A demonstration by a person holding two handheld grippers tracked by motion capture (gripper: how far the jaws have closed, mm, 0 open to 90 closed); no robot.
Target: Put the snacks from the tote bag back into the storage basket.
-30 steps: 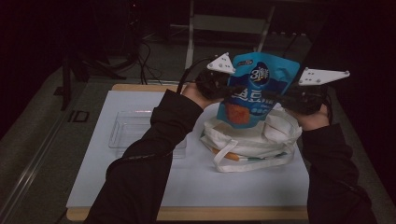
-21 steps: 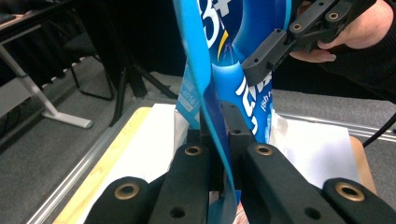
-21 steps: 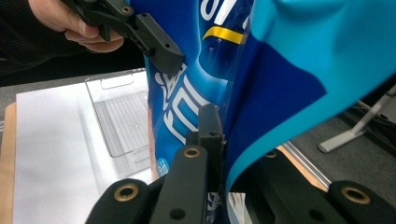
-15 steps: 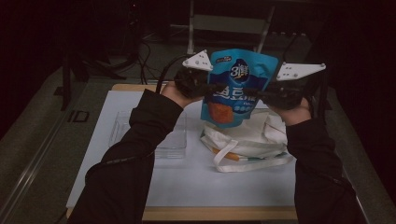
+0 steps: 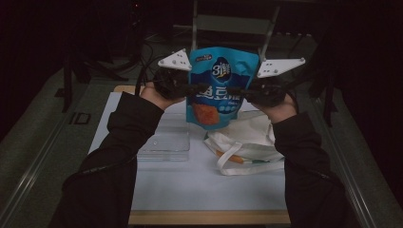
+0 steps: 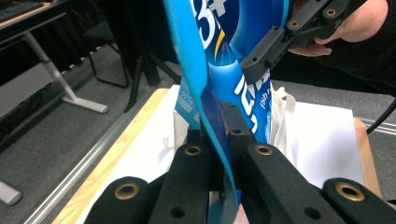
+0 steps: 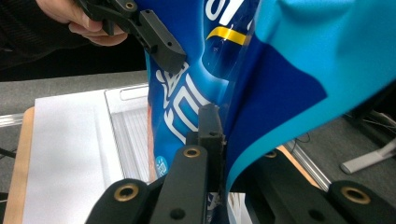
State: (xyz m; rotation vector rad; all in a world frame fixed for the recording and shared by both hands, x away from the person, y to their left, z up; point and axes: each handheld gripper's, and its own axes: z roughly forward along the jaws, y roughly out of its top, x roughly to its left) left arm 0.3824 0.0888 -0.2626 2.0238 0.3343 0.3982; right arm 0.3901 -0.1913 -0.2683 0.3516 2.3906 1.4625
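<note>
Holding the blue snack pouch [image 5: 219,88] up in the air, upper centre of the high view, the person has a gripper on each side edge of it. The left gripper [image 5: 189,89] pinches the pouch's left edge; in the left gripper view its two black jaws stand pressed together with the thin blue film [image 6: 212,116] sandwiched between them. The right gripper [image 5: 243,90] does the same on the opposite edge, jaws closed on the film [image 7: 233,140] in the right gripper view.

Judgement: a grip at both side seams keeps the floppy pouch flat, upright and facing the person, and stops it swinging. One grip alone would likely let it fold or twist.

The pouch hangs clear of the table, above and slightly behind the white cloth tote bag [image 5: 247,142], which lies slumped at centre right of the white table surface [image 5: 199,185], handles toward the lower edge. The bag's mouth is not clearly readable from here. A clear plastic tray [image 5: 164,142] sits just left of the bag, at centre left, apparently with nothing in it.

Judgement: the lifted position over bag and tray suggests a transfer between them; which way cannot be told.
</note>
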